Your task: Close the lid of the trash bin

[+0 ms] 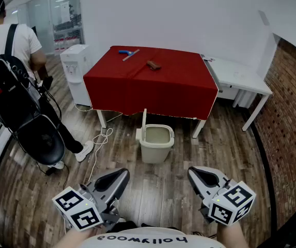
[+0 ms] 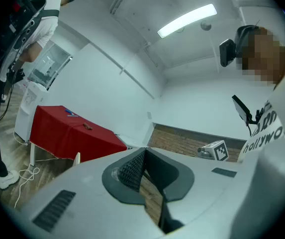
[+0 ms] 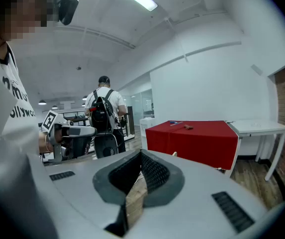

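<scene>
**Both grippers low & shut, bin lid up**

Head view:
- L gripper [image 1: 121, 175] low at 7 o'clock. Jaws pressed together into one point, nothing between. Tip angled toward 1 o'clock, marker cube nearest the body.
- R gripper [image 1: 194, 172] low at 5 o'clock. Jaws likewise together & empty. Tip angled toward 11 o'clock, cube trailing behind.
- Tips tilted inward toward each other, side by side, with bare wood floor [image 1: 160, 198] between. Hands only partly in frame at the bottom edge.

Gripper views: same story. Ribbed pads [image 2: 131, 171] of L meeting at the tip, only floor seen below. Pads [image 3: 154, 173] of R also meeting, w/ nothing clamped.

Trash bin [image 1: 156, 144] near centre, at 12 o'clock from both tips & well apart from them. On the floor just in front of the red-draped table [image 1: 153, 87]. Lid [image 1: 144, 123] upright along the bin's 9 o'clock rim, mouth open.

On the table:
- blue tool [image 1: 128, 52] toward the far edge
- brown item [image 1: 154, 64] near it, poss. a brush, too small to tell

Around:
- person [image 1: 13, 50] w/ backpack at 9–10 o'clock
- water dispenser [image 1: 78, 68] beside the table's 9 o'clock end
- white desk [image 1: 238, 74] at 2 o'clock
</scene>
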